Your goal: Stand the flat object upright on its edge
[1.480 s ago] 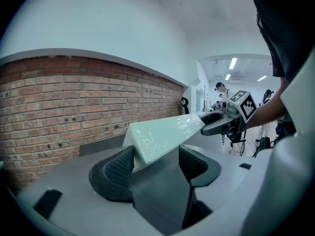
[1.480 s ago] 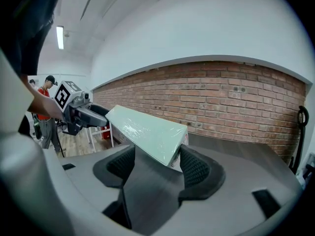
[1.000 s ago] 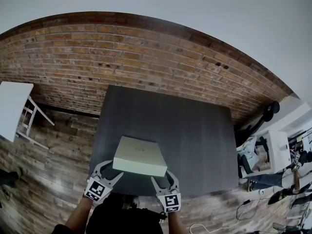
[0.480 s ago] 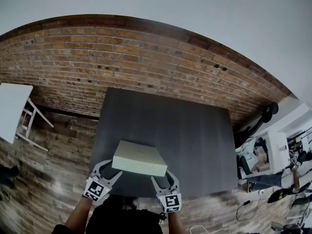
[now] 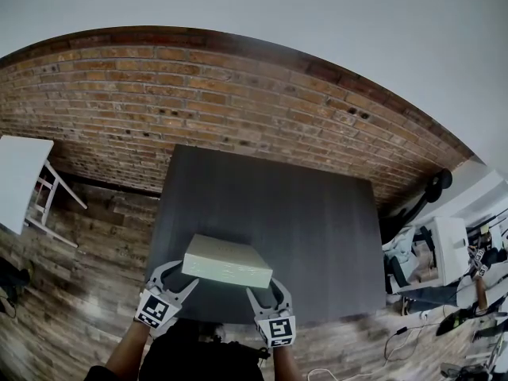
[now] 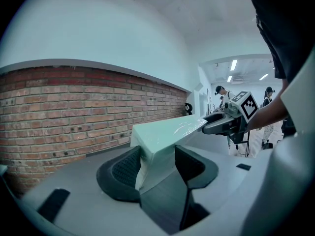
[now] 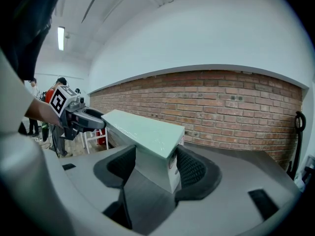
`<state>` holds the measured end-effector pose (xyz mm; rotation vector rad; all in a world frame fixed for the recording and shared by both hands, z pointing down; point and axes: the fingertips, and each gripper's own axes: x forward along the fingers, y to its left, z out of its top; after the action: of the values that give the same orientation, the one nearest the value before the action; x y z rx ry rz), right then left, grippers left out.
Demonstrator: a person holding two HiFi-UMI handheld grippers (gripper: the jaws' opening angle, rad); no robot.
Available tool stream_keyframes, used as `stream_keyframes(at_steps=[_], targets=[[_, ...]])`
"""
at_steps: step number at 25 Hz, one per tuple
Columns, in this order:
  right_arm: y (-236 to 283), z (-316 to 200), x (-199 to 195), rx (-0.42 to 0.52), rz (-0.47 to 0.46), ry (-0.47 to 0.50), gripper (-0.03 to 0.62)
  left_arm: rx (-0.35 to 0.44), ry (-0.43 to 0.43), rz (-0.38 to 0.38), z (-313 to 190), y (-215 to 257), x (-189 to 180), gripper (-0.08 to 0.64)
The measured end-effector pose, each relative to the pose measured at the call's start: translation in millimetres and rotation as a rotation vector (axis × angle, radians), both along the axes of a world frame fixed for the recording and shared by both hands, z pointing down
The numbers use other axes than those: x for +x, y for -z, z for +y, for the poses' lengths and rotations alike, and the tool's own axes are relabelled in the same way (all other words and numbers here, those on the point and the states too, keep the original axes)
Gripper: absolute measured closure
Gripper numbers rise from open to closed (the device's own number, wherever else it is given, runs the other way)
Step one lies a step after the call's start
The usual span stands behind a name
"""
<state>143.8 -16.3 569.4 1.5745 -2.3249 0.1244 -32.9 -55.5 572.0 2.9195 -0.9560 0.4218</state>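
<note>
A flat pale green box [image 5: 226, 260] rests near the front edge of the dark table [image 5: 317, 221], tilted so its near edge is lifted off the surface. My left gripper [image 5: 176, 279] grips the box's near left corner, and its jaws have just been closing on that corner. In the left gripper view the box [image 6: 165, 134] fills the gap between the pads of the left gripper [image 6: 157, 163]. My right gripper [image 5: 267, 290] holds the near right corner. In the right gripper view the box [image 7: 142, 129] sits between the pads of the right gripper [image 7: 153, 168].
A brick wall [image 5: 238, 94] runs behind the table. A white table and a chair [image 5: 24, 181] stand at the left on the wooden floor. Equipment and cables [image 5: 444, 252] crowd the right side. People stand far off in the left gripper view [image 6: 268, 117].
The box has tipped further: its top face looks narrower and its near side shows more. Both grippers have stayed almost in place at its near corners.
</note>
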Motion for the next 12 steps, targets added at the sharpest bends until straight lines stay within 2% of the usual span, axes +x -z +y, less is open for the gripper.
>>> stream_keyframes(at_steps=[12], targets=[[4.6,-3.0,2.2,0.019,-0.012,-0.004,0.322,0.009,0.01,0.016,-2.8,8.8,-0.3,0.324]])
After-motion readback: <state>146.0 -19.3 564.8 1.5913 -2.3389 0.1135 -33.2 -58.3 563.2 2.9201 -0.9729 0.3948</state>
